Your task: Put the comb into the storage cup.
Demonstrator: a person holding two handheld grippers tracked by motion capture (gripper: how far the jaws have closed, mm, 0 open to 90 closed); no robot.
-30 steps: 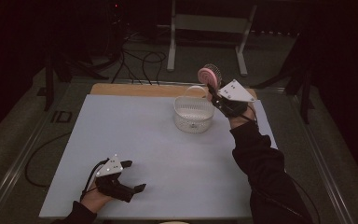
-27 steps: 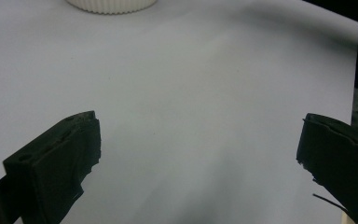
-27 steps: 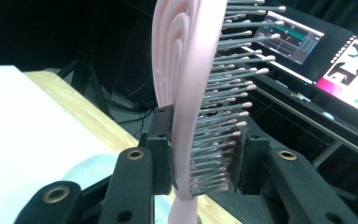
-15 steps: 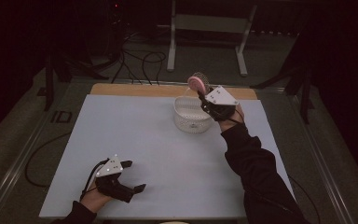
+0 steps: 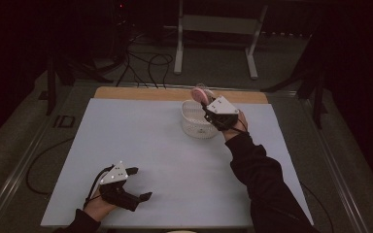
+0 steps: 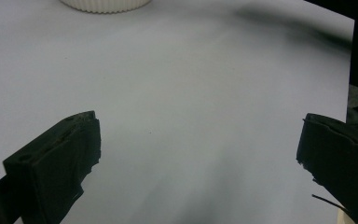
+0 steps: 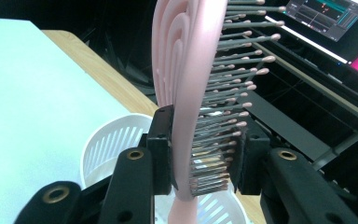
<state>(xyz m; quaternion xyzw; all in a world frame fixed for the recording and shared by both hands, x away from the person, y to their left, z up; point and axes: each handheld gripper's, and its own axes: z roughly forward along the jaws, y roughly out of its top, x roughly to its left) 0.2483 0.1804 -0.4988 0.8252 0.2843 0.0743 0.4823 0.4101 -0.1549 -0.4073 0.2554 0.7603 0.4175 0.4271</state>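
Observation:
My right gripper point(image 5: 209, 104) point(image 7: 199, 154) is shut on a pink hairbrush point(image 7: 186, 93) point(image 5: 201, 94), one pad on its back and one on its grey bristles. It holds the brush over the far rim of a white slatted basket point(image 5: 194, 121) point(image 7: 107, 140) at the back of the table. The brush's handle points down toward the basket. My left gripper point(image 5: 138, 183) point(image 6: 198, 154) rests open near the front left of the pale table sheet point(image 5: 141, 141), with nothing between its black pads point(image 6: 60, 154). The basket's ribbed base point(image 6: 105, 4) shows far off in the left gripper view.
A wooden strip point(image 5: 145, 93) runs along the table's far edge. Behind it stand a grey metal frame point(image 5: 218, 39) and loose cables point(image 5: 145, 60) on the floor. Lit monitors point(image 7: 326, 14) glow in the dark beyond the table.
My right gripper has carried the hairbrush left and down, from beside the basket's right to over its rim. The left gripper has stayed put.

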